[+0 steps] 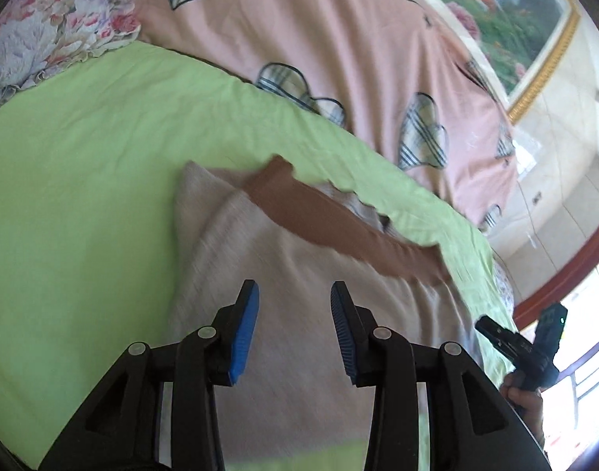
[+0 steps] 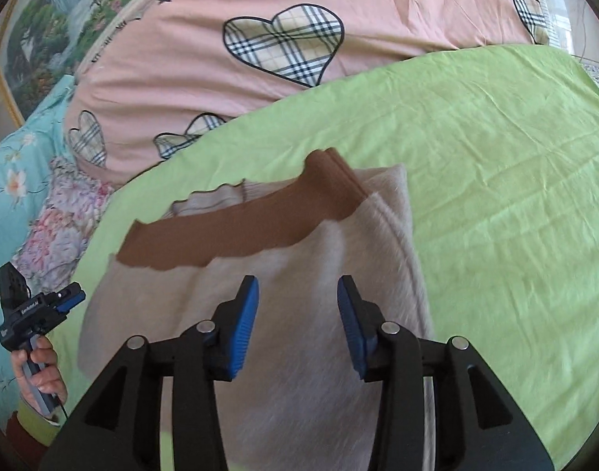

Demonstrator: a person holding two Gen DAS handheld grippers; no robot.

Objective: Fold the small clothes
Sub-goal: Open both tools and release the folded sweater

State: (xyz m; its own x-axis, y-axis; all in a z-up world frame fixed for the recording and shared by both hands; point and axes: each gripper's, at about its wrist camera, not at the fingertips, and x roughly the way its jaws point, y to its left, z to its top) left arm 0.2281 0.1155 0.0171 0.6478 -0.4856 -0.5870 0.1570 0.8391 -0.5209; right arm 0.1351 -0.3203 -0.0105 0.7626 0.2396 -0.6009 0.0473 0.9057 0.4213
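Note:
A small beige knit garment (image 1: 283,274) with a brown ribbed band (image 1: 330,223) lies flat on the green sheet (image 1: 83,196). My left gripper (image 1: 294,294) is open and empty above the beige cloth. In the right wrist view the same garment (image 2: 299,274) and its brown band (image 2: 236,231) lie below my right gripper (image 2: 298,290), which is open and empty. The right gripper also shows at the right edge of the left wrist view (image 1: 491,331). The left gripper shows at the left edge of the right wrist view (image 2: 69,300), hand-held.
A pink quilt with plaid hearts (image 2: 260,39) is bunched along the far side of the sheet. Floral pillows (image 1: 44,19) lie at the bed's head. A framed landscape picture (image 1: 515,19) hangs on the wall. A turquoise floral cloth (image 2: 16,165) lies at the left.

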